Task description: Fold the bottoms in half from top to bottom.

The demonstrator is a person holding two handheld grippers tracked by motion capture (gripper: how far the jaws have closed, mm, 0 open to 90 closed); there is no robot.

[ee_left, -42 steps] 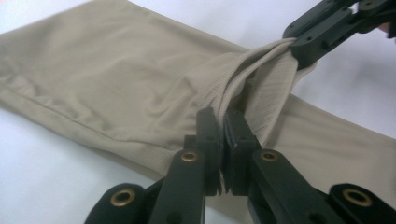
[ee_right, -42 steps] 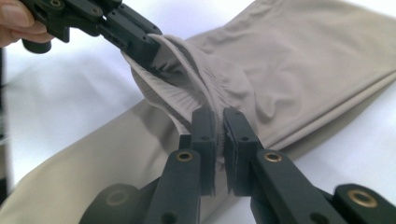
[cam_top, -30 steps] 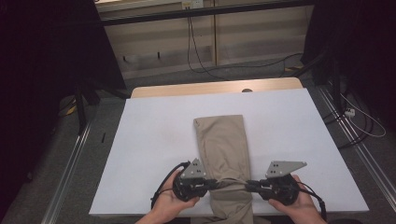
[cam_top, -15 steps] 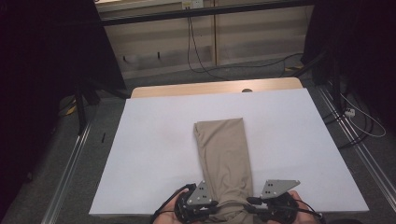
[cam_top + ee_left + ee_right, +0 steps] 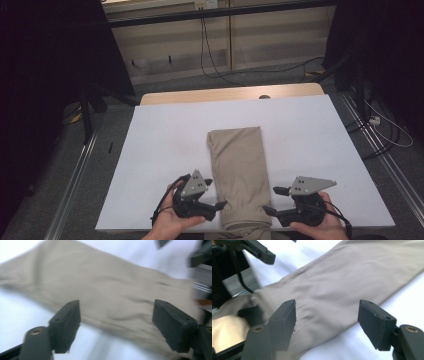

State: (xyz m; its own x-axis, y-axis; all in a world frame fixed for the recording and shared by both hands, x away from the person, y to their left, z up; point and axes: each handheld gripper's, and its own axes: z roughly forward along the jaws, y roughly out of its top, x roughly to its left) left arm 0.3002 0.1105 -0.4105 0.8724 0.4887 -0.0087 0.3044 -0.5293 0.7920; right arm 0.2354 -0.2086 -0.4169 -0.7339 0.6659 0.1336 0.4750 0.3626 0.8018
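Observation:
A folded khaki garment (image 5: 236, 155) lies lengthwise on the white-covered table (image 5: 310, 130), and its near end hangs over the front edge. My left gripper (image 5: 216, 193) sits just left of the garment's near end, and its jaws have just been opening. In the left gripper view the gripper (image 5: 116, 307) is open, with the cloth (image 5: 105, 285) lying past the pads, not pinched. My right gripper (image 5: 271, 200) sits just right of the garment, and its jaws have also just been opening. In the right gripper view the gripper (image 5: 327, 305) is open above the cloth (image 5: 352, 272).
A bare wooden strip (image 5: 230, 94) shows at the table's far edge. Metal rails (image 5: 75, 175) run along both sides on the floor, and cables (image 5: 220, 60) trail behind. White sheet lies free to the left and right of the garment.
Both grippers were shut on the garment's near end and drew it toward the front edge. Now they have let go and moved apart to either side, jaws open.

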